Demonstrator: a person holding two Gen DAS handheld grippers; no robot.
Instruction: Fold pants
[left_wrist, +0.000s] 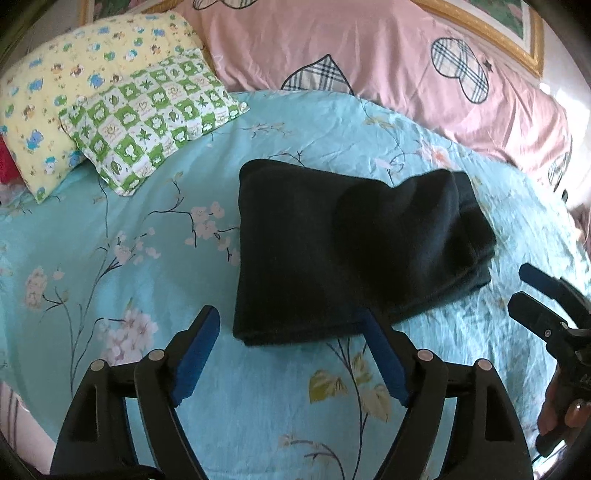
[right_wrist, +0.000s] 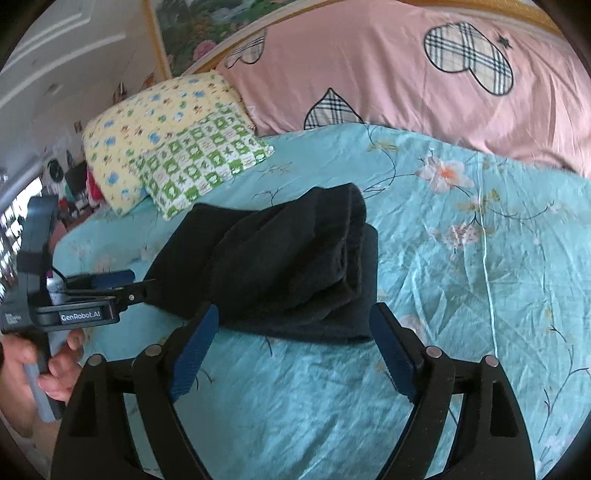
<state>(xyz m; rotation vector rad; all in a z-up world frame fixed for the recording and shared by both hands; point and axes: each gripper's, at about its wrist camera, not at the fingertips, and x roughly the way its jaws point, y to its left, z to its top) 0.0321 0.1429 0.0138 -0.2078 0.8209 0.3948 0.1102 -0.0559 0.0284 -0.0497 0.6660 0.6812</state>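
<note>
Turquoise floral bedding (left_wrist: 129, 258) stretches beneath us, and nearest to us our two tools hover with nothing between their fingers: our left gripper (left_wrist: 290, 332) spread apart just short of the bundle's near edge, our right gripper (right_wrist: 293, 325) likewise spread at its right end. Just beyond lie the black pants (left_wrist: 343, 251), already a compact stack, long axis running left to right. Both of our grippers seem equally near. Farther off sit the checked pillow (left_wrist: 155, 122) and pink duvet (left_wrist: 388, 66).
</note>
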